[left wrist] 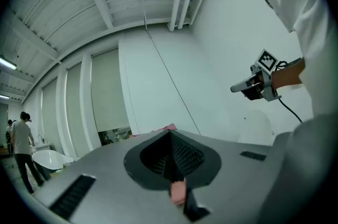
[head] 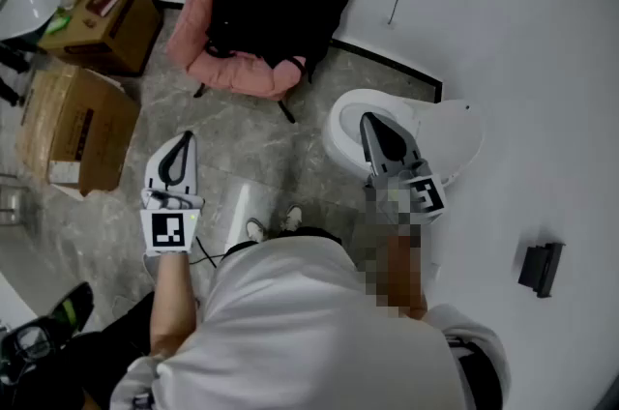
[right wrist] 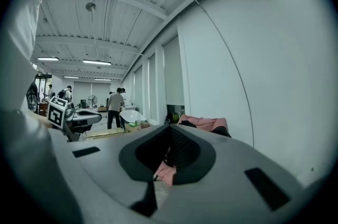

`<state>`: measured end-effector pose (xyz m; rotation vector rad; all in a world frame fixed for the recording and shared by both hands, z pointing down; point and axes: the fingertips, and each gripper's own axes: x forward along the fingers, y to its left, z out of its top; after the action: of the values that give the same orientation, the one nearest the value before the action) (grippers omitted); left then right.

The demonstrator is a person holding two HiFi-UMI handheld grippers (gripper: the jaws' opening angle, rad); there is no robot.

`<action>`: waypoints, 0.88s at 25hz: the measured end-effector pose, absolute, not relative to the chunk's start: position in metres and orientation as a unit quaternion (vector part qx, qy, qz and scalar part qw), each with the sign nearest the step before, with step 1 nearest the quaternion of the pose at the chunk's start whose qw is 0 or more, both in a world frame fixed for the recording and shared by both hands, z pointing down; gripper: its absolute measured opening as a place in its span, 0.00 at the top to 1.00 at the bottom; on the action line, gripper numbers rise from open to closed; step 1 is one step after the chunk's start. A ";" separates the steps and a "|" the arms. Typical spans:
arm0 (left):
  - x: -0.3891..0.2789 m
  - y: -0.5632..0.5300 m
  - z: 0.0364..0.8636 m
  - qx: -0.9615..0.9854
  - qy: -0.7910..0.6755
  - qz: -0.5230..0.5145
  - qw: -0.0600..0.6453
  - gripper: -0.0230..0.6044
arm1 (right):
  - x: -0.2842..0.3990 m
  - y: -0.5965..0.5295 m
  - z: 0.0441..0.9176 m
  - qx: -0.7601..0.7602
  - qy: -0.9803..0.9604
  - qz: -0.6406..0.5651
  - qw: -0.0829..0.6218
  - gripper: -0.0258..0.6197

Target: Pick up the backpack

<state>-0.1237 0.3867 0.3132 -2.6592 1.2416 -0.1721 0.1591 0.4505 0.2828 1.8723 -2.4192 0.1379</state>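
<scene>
A black backpack (head: 261, 7) lies slumped on a pink folding chair (head: 247, 74) on the floor ahead of me, against the white wall. My left gripper (head: 184, 139) is held out level, well short of the chair and to its left; its jaws meet at the tip with nothing between them. My right gripper (head: 368, 118) hovers to the chair's right over a white rounded object (head: 445, 142), jaws shut and empty. In the right gripper view the pink chair (right wrist: 206, 123) and the dark backpack (right wrist: 187, 124) show beyond the shut jaw tips (right wrist: 170, 128).
Two cardboard boxes (head: 106, 21) (head: 73, 128) stand at the left. A small black object (head: 542, 268) lies at the right on the white surface. A white tub (head: 34, 2) sits far left. People (right wrist: 115, 104) stand in the distant room.
</scene>
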 end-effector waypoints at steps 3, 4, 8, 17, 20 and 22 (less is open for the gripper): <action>-0.121 0.386 0.315 -0.900 0.420 -0.065 0.097 0.94 | 0.163 0.448 0.279 0.614 -0.787 0.038 0.036 0.93; -0.120 0.385 0.315 -0.900 0.420 -0.064 0.097 0.94 | 0.164 0.447 0.278 0.612 -0.789 0.039 0.033 0.93; -0.116 0.382 0.315 -0.898 0.425 -0.064 0.093 0.94 | 0.171 0.442 0.278 0.602 -0.797 0.053 -0.001 0.93; -0.116 0.384 0.330 -0.883 0.451 -0.089 0.089 0.94 | 0.171 0.421 0.313 0.573 -0.816 0.081 -0.006 0.93; -0.128 0.378 0.333 -0.878 0.462 -0.094 0.081 0.94 | 0.165 0.405 0.319 0.565 -0.820 0.092 -0.004 0.93; -0.136 0.368 0.337 -0.875 0.468 -0.097 0.075 0.94 | 0.161 0.390 0.323 0.564 -0.820 0.095 0.000 0.93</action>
<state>-0.1358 0.3683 0.3373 -2.6248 1.4046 -0.2912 0.1615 0.3902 0.3226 1.7733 -2.5759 0.2975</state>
